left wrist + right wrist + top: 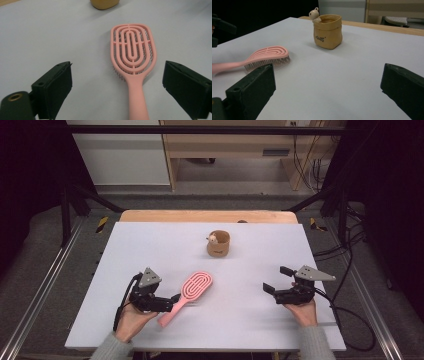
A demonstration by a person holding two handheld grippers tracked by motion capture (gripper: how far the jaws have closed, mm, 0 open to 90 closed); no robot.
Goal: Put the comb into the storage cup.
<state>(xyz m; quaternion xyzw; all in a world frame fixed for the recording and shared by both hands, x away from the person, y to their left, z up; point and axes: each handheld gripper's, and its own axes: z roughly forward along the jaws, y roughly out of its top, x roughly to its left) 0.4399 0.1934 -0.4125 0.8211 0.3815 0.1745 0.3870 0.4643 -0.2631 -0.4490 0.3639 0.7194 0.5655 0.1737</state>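
The pink hairbrush lay bristles-down on the white table top, head pointing away from the person and a little to the right, handle running back toward the near-left. The left gripper sat right at that handle, low over the table, and in the left gripper view the jaws stood wide apart with the brush handle running up between them, closer to the right-hand jaw and touching neither. Nothing was clamped. The person's left hand cradled the tool from below.

Over on the other side, the right gripper hovered well apart from the brush, jaws spread wide with only bare table between them. From the right gripper view the brush showed side-on, bristles resting on the surface.

Farther back, near the middle of the table, stood a small tan fabric pot with a little bear figure peeking over its rim, upright and clear of both grippers.
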